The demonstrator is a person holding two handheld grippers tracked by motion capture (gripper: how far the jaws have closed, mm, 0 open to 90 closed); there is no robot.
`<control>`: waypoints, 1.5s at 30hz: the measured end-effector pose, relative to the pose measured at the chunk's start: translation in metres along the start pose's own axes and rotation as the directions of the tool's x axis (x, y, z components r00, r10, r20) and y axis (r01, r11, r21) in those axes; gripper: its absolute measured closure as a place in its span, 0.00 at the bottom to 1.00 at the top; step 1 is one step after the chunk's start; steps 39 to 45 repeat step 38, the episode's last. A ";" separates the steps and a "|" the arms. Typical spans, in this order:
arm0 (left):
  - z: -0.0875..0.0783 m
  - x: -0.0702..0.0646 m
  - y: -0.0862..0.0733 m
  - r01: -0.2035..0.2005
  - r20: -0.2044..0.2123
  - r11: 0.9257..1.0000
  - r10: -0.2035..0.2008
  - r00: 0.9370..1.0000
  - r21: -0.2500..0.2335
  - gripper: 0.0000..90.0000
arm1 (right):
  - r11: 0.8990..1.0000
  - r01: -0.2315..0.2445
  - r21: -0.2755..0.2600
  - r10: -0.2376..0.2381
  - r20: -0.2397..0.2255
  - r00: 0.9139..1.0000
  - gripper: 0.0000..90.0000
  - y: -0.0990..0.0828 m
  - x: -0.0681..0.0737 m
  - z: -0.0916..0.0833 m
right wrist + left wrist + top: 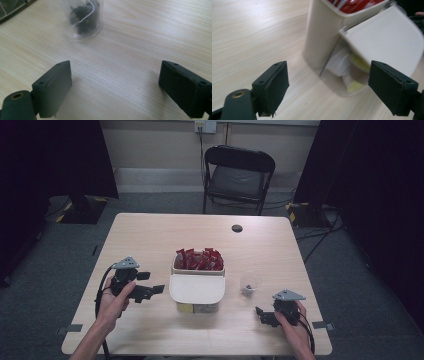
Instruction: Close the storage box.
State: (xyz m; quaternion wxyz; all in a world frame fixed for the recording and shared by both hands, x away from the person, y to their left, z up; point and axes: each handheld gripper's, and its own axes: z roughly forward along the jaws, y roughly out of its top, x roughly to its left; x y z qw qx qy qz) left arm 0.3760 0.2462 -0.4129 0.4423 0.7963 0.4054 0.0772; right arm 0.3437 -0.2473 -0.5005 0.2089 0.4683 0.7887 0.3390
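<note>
1. A light wooden worktop [150, 235] is sitting on a grey carpet floor [60, 250], and a small dark round spot [237, 228] is showing near its far edge.
2. A black folding chair [239, 175] is standing past the far side, and dark curtains [55, 155] are hanging at both sides of the room.
3. A cream box [198, 270] is standing in the middle of the worktop, and red packets [198, 259] are sticking up in its back part.
4. A flat cream lid [196, 288] is covering the front part of the box.
5. A clear cup [249, 284] is standing to the right of the box, with something dark and a white string inside it.
6. The left gripper [150, 282] is being held just beside the box, and its fingers [272, 86] are standing wide apart, holding nothing.
7. The right gripper [264, 315] is being held near the cup, and its fingers [53, 86] are also standing wide apart over bare wood, holding nothing.
</note>
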 end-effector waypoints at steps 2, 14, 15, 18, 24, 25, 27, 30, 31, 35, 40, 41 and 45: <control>-0.001 0.003 -0.003 0.003 -0.016 1.000 -0.003 1.000 0.009 0.18 | 1.000 0.000 0.000 0.000 0.000 1.000 0.12 0.000 0.000 0.000; -0.012 0.025 -0.032 0.041 -0.121 0.999 -0.038 0.992 0.026 0.18 | 1.000 -0.001 0.000 0.001 0.000 1.000 0.12 0.000 0.000 0.000; -0.012 0.027 -0.038 0.043 -0.144 0.998 -0.037 0.989 0.043 0.18 | 1.000 -0.001 0.000 0.001 0.000 1.000 0.12 0.000 0.000 0.000; -0.010 0.033 -0.050 0.074 -0.168 0.995 -0.062 0.984 0.067 0.18 | 1.000 -0.001 0.000 0.001 0.000 1.000 0.12 0.000 0.000 0.000; -0.007 0.042 -0.072 0.084 -0.210 0.991 -0.061 0.976 0.106 0.18 | 1.000 -0.002 0.000 0.002 0.000 1.000 0.12 0.000 0.000 0.000; -0.006 0.043 -0.075 0.087 -0.217 0.990 -0.061 0.974 0.113 0.18 | 1.000 -0.002 0.000 0.002 0.001 1.000 0.12 0.000 0.000 0.000; -0.003 0.047 -0.081 0.087 -0.233 0.989 -0.057 0.971 0.120 0.18 | 1.000 -0.002 0.000 0.002 0.001 1.000 0.12 0.000 0.000 0.000; 0.003 0.047 -0.090 0.031 -0.287 0.995 -0.002 0.958 0.098 0.17 | 1.000 -0.002 0.000 0.002 0.001 1.000 0.12 0.000 0.000 0.000; 0.003 0.047 -0.090 0.031 -0.287 0.995 -0.002 0.958 0.098 0.17 | 1.000 -0.002 0.000 0.002 0.001 1.000 0.12 0.000 0.000 0.000; 0.008 0.045 -0.093 -0.020 -0.309 0.995 0.049 0.950 0.094 0.14 | 1.000 -0.003 0.001 0.003 0.002 1.000 0.11 0.000 0.000 0.000; 0.009 0.049 -0.095 -0.044 -0.300 0.996 0.067 0.952 0.083 0.09 | 1.000 -0.009 0.003 0.009 0.011 1.000 0.09 0.000 0.000 0.001; 0.009 0.049 -0.095 -0.044 -0.300 0.996 0.067 0.952 0.083 0.09 | 1.000 -0.009 0.003 0.009 0.011 1.000 0.09 0.000 0.000 0.001; 0.009 0.049 -0.095 -0.044 -0.300 0.996 0.067 0.952 0.083 0.09 | 1.000 -0.009 0.003 0.009 0.011 1.000 0.09 0.000 0.000 0.001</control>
